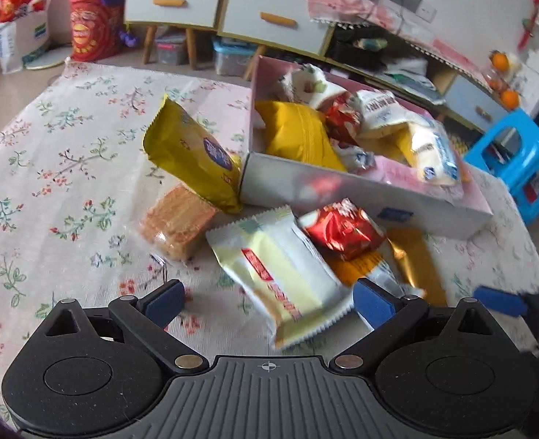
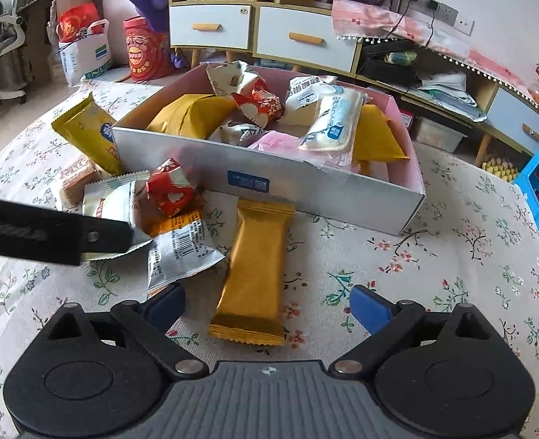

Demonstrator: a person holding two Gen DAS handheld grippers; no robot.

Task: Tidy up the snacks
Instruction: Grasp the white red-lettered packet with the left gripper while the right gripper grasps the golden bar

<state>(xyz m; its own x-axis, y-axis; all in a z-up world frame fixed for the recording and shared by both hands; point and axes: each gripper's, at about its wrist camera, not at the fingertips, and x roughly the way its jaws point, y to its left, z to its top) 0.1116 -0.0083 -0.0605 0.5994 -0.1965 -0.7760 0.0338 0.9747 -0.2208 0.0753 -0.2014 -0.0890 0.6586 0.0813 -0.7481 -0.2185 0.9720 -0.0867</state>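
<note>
Hovering over floral cloth (image 2: 434, 256), both grippers spread wide, nothing held. Left gripper (image 1: 269, 301) over cream packet (image 1: 280, 274); right gripper (image 2: 267, 309) straddling near end of gold bar (image 2: 256, 267). Box (image 2: 306, 186) far centre, holding several snacks. Red packet (image 1: 344, 228), wafer block (image 1: 176, 223), yellow bag (image 1: 192, 155) loose just left of and before box.

The tablecloth (image 2: 434, 274) is cream with small red and green flowers. The box (image 2: 306, 183) is silver outside, pink inside. One wrapper (image 2: 254, 267) is gold, another (image 1: 342, 226) red and white.
</note>
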